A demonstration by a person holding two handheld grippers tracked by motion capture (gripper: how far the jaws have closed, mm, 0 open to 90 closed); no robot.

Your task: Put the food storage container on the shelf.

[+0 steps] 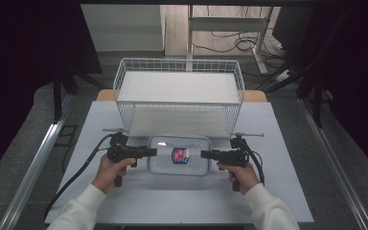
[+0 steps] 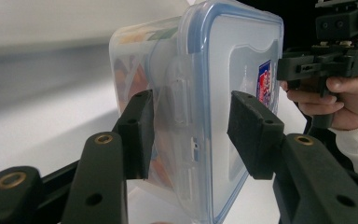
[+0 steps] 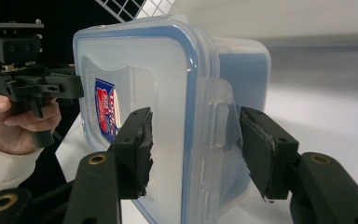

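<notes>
- A pale tabletop (image 1: 139,201) stands in a dim room, with a white wire basket (image 1: 179,84) at its far edge and cables on the floor beyond.
- A clear lidded container (image 1: 179,154) with a blue seal and a red-and-blue label lies flat on the tabletop, just in front of the basket.
- The left gripper (image 1: 151,152) straddles the container's left end. Its jaws are partly open, one above the lid and one below the rim, and no firm pinch is visible.
- The right gripper (image 1: 205,154) mirrors this at the right end, also half open around the side latch (image 3: 221,119).
- Judged step: a two-sided grasp is being set up, probably to lift the container toward the basket.
- Next, both grippers need to close evenly so the container stays level.
- The contents are blurred behind the plastic: orange shapes, not identifiable.
</notes>
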